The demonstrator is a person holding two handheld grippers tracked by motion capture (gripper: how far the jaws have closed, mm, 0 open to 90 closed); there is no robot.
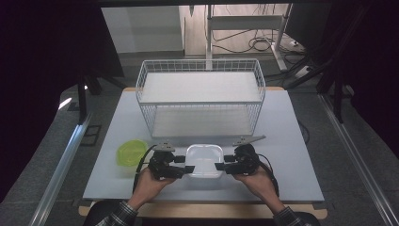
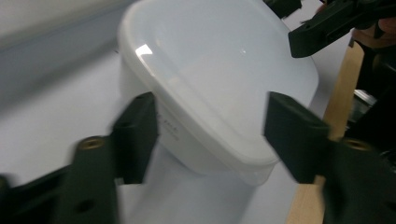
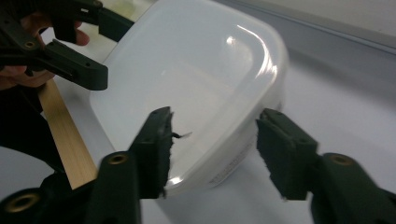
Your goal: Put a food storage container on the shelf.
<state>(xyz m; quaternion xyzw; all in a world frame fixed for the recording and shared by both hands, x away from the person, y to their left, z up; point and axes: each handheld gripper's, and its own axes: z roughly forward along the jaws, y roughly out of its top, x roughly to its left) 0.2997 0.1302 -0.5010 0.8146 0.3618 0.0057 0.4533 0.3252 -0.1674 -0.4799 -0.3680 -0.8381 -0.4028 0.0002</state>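
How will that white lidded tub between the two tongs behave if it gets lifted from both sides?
The tub looks like thin translucent plastic, so probably light and somewhat flexible. Its glossy lid suggests slippery edges. Its low, broad, flat-based shape makes tipping or rolling unlikely.

Small dark print is seen on the side wall of the white plastic container point(image 2: 169, 128) in both gripper views. It is too blurred to be read. No other lettering can be made out.

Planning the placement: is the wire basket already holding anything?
No: the wire basket shows bare shelves, and the white container sits on the table in front of it.
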